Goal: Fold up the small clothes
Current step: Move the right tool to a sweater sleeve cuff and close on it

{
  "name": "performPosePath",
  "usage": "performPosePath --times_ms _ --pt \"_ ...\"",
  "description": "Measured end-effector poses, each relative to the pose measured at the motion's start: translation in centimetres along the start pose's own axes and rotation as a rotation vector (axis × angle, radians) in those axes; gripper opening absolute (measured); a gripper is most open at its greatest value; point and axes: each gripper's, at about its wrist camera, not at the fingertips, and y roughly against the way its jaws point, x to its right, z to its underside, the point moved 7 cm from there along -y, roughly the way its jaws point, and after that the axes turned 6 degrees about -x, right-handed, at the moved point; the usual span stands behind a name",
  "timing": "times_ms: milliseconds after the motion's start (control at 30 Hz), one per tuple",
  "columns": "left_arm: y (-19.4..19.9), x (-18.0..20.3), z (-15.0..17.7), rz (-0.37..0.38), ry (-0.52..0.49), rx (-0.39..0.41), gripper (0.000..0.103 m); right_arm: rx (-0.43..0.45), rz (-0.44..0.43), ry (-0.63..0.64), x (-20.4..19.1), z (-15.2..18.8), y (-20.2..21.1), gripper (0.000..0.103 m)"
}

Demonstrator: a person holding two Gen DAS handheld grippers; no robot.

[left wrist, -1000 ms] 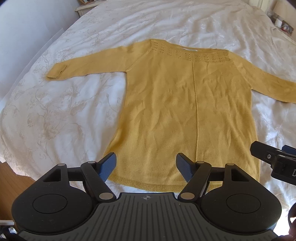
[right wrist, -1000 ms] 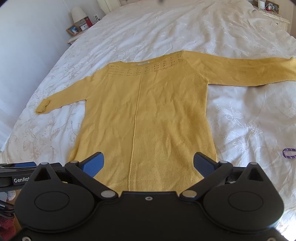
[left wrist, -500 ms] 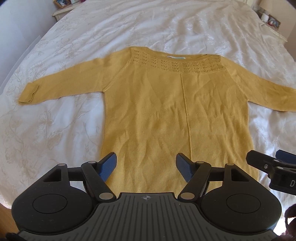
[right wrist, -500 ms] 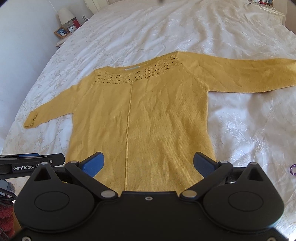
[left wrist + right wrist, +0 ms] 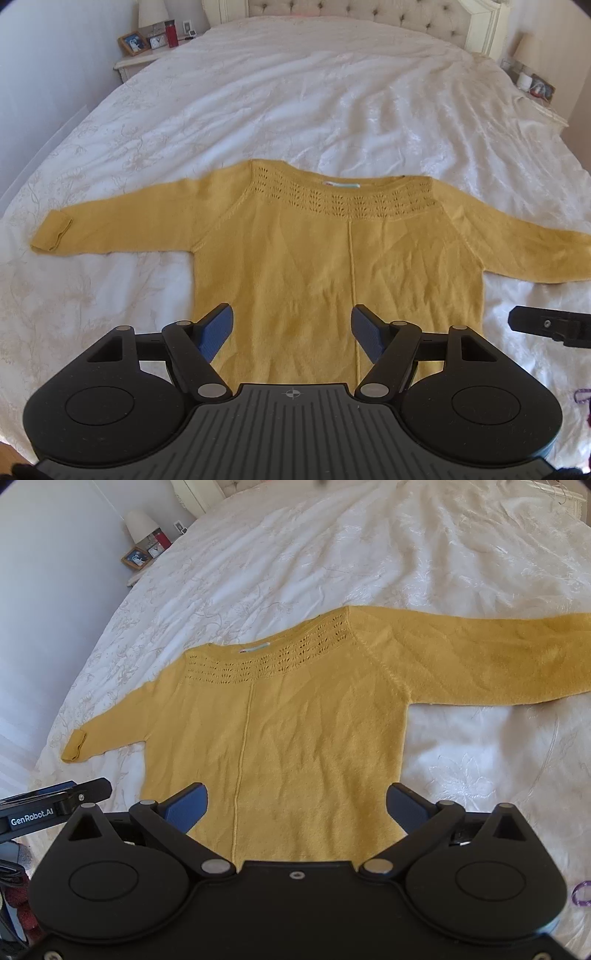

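So, sweater (image 5: 321, 266): yellow knit, flat on white bedspread (image 5: 332, 103), neck at 12, hem at 6, sleeves out to 9 and 3.
Handling: prob. light, soft, limp; thin knit will sag and stretch if lifted by one pt.
Grab pts: cuff at 9 (image 5: 51, 234) or shoulder seams.
Left gripper (image 5: 291, 328): jaws spread, nothing between, above hem.
Right gripper (image 5: 297, 806): jaws spread wide, empty.
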Motion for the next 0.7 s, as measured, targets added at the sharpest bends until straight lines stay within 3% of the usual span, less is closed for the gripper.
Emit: performPosePath --times_ms 133,367,400,467,700 --pt "1.1 1.2 -1.0 -0.025 0.013 0.067 0.070 -0.012 0.031 0.019 4.1 -2.4 0.9 0.102" --pt "1.3 4.0 -1.8 0.008 0.081 0.049 0.070 0.077 0.151 -0.054 14.0 -7.6 4.6 0.100" --pt "1.3 4.5 -1.9 0.011 0.087 0.051 0.070 0.090 0.170 -0.069 15.6 -8.3 5.2 0.097" --pt "1.4 5.3 -2.1 0.017 0.092 0.049 0.070 0.102 0.217 -0.094 18.8 -9.6 6.3 0.080" --pt "1.5 7.7 -2.5 0.007 0.099 0.047 0.070 0.082 0.359 -0.122 28.4 -11.8 8.6 0.053"
